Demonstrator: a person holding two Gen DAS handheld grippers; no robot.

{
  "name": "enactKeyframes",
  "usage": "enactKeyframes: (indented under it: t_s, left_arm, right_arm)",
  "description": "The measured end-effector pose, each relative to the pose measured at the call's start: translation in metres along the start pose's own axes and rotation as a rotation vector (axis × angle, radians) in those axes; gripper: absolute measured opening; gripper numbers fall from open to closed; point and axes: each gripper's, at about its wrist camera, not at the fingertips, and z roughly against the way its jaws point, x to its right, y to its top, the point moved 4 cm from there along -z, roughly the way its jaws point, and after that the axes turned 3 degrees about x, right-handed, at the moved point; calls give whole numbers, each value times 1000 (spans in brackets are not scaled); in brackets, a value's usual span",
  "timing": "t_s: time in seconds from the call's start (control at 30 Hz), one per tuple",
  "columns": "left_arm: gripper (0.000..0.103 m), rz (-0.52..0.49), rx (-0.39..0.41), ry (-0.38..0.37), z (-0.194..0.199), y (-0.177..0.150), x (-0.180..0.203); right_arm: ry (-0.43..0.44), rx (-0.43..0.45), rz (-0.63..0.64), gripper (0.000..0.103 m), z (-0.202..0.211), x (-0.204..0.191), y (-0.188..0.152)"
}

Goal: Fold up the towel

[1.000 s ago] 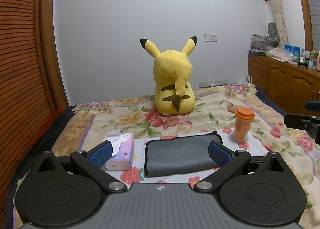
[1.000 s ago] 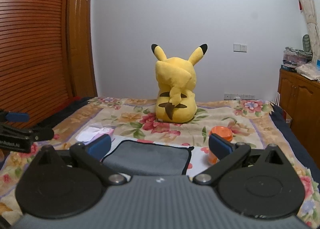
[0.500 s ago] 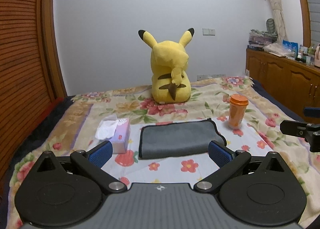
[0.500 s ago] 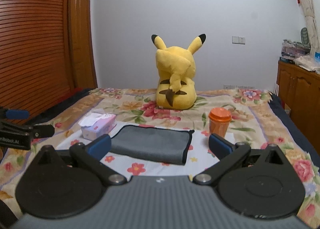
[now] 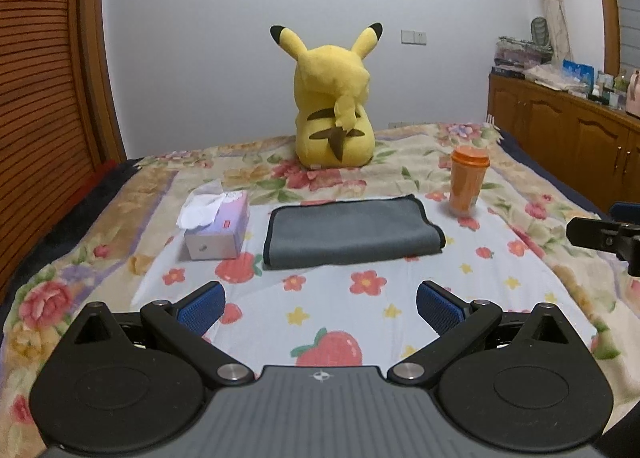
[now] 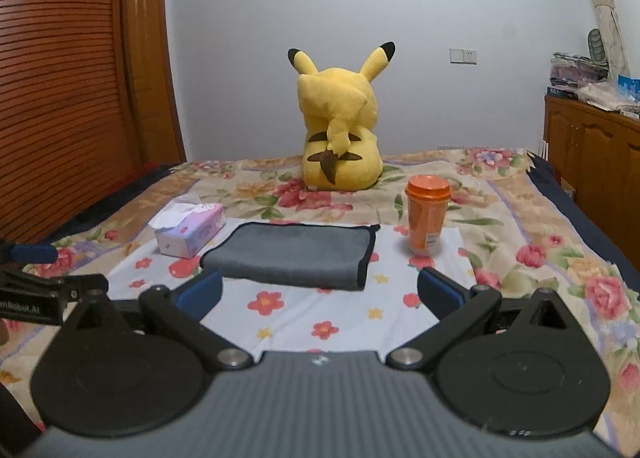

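A grey towel (image 5: pixel 352 232) with a dark hem lies folded flat on the flowered bed sheet; it also shows in the right wrist view (image 6: pixel 296 254). My left gripper (image 5: pixel 320 308) is open and empty, held back from the towel's near edge. My right gripper (image 6: pixel 320 292) is open and empty, also short of the towel. The right gripper's tip shows at the right edge of the left wrist view (image 5: pixel 600 236). The left gripper's tip shows at the left edge of the right wrist view (image 6: pixel 44 282).
A tissue box (image 5: pixel 216 224) sits left of the towel and an orange cup (image 5: pixel 468 184) right of it. A yellow plush toy (image 5: pixel 334 114) sits behind. A wooden wardrobe (image 6: pixel 68 78) stands left, a wooden cabinet (image 5: pixel 568 138) right.
Both grippers have pulled back and risen away from the towel, so more bed sheet shows in front of it. The towel has not moved. Both grippers stay open.
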Motion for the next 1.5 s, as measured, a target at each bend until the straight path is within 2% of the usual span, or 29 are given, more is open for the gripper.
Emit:
enactKeyframes:
  t_s: [0.7, 1.17, 1.5]
  left_arm:
    - [103, 16, -36, 17, -16, -35, -4]
    - [103, 18, 18, 31, -9, -35, -4]
    - [103, 33, 72, 44, -1, -31, -8]
  right_arm:
    - [-30, -76, 14, 103, -11, 1, -40]
    - [-45, -82, -10, 103, -13, 6, -45]
    - [-41, -32, 12, 103, -6, 2, -40]
